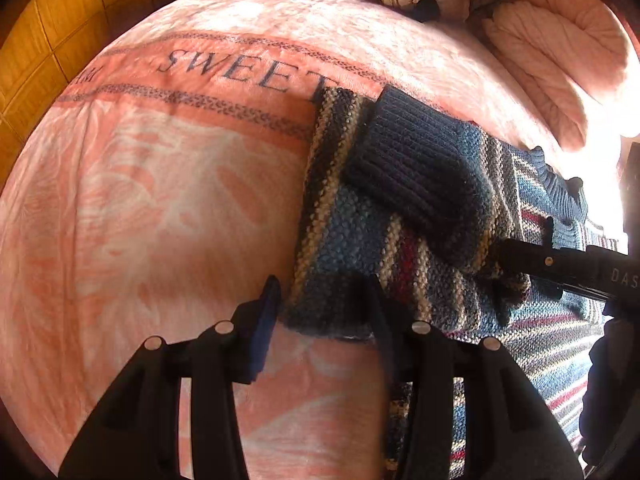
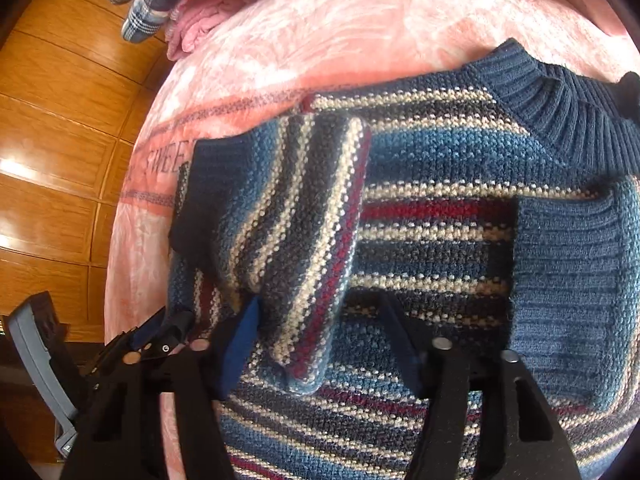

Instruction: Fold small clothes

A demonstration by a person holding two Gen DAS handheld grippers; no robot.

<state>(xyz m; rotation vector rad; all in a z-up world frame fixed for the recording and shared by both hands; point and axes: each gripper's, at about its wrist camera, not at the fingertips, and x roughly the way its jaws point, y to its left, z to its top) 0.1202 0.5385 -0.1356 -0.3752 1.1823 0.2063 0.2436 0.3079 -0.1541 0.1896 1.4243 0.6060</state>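
Left claw (image 1: 324, 300): released, fingers straddling the sweater's (image 1: 400, 208) folded side edge, likely set to pinch it for the next fold. Right claw (image 2: 316, 316): also released, poised over the sleeve (image 2: 288, 216) laid across the chest, apparently just placed there. Sweater: flat on the pink bed (image 1: 140, 200), sleeves folded inward, collar (image 2: 568, 112) toward the bed's far edge.

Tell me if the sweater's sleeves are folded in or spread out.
Folded in: the striped sleeve and the other sleeve's ribbed cuff both lie across the sweater body.
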